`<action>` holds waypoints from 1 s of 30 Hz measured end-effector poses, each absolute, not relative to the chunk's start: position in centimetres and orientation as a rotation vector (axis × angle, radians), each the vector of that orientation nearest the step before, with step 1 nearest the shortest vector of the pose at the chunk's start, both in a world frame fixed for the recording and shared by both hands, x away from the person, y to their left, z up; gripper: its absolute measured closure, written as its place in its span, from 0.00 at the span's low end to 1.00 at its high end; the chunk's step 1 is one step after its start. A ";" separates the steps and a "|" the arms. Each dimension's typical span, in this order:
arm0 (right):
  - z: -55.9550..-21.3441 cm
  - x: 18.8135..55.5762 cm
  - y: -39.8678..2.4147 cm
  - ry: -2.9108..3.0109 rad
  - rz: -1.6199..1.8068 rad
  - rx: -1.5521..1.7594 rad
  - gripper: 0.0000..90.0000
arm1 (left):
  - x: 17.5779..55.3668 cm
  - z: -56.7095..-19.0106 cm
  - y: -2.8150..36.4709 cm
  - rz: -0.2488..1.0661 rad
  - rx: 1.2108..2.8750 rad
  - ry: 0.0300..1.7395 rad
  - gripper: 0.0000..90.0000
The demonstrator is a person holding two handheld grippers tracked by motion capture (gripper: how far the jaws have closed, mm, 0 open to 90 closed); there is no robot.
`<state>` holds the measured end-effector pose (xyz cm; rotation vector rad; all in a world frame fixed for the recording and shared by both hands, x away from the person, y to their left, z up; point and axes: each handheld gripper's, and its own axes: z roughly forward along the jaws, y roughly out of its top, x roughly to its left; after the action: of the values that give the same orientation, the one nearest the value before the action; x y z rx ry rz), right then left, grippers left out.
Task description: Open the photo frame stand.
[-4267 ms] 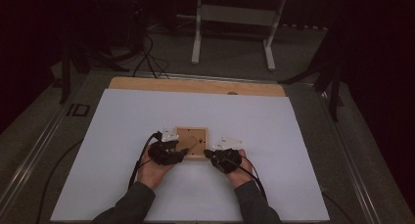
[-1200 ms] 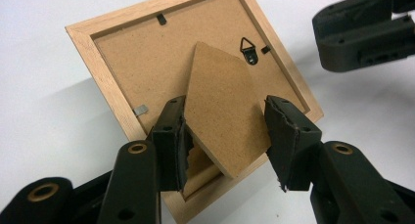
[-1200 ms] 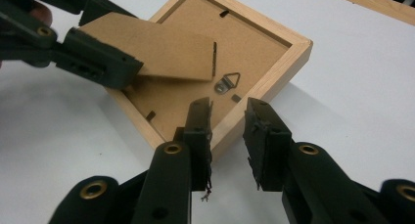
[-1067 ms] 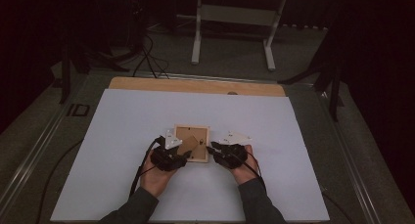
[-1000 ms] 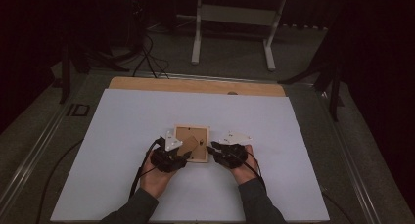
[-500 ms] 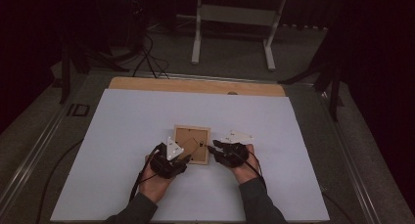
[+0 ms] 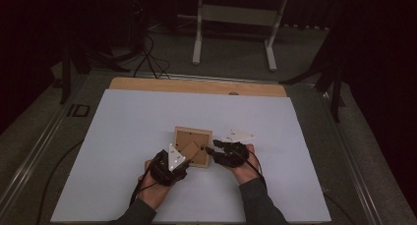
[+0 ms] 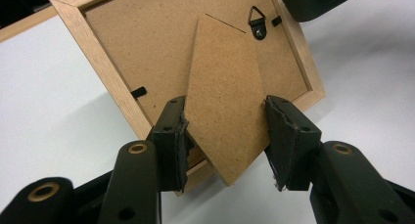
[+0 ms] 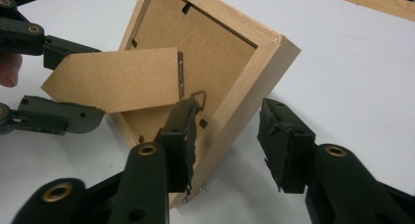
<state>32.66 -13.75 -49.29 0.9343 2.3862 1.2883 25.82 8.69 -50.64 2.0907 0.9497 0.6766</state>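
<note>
A light wooden picture frame [image 7: 193, 136] lies back up on the white table cover [image 7: 123, 136], near the middle. Its brown fibreboard stand [image 8: 222, 87] is swung up off the backing. My left gripper [image 8: 226, 131] is shut on the stand, one pad on each side edge; it also sits at the frame's near left corner [image 7: 184, 156]. My right gripper [image 9: 232, 136] straddles the frame's right side rail [image 9: 235, 111]. Its jaws have just been opening, and the outer pad stands clear of the wood. A metal hanger [image 8: 257, 26] sits near the stand's hinge.
A wooden strip [image 7: 196, 86] runs along the table's far edge. Beyond it are a dark floor with cables [image 7: 147, 53] and a white stand's legs [image 7: 233, 33]. Metal rails [image 7: 39, 136] border the table on both sides.
The left hand has drawn slightly nearer and turned, so its grey plate now tilts up. The stand has lifted off the frame's back. The right hand has kept its place.
</note>
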 end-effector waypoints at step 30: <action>-49.8 33.8 -13.3 2.456 1.450 0.971 0.50 | 24.7 -51.5 8.9 0.763 2.144 0.874 0.60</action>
<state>33.76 -13.32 -49.81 0.9713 2.4558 1.4503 24.72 8.86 -51.50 2.1445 0.8742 0.7626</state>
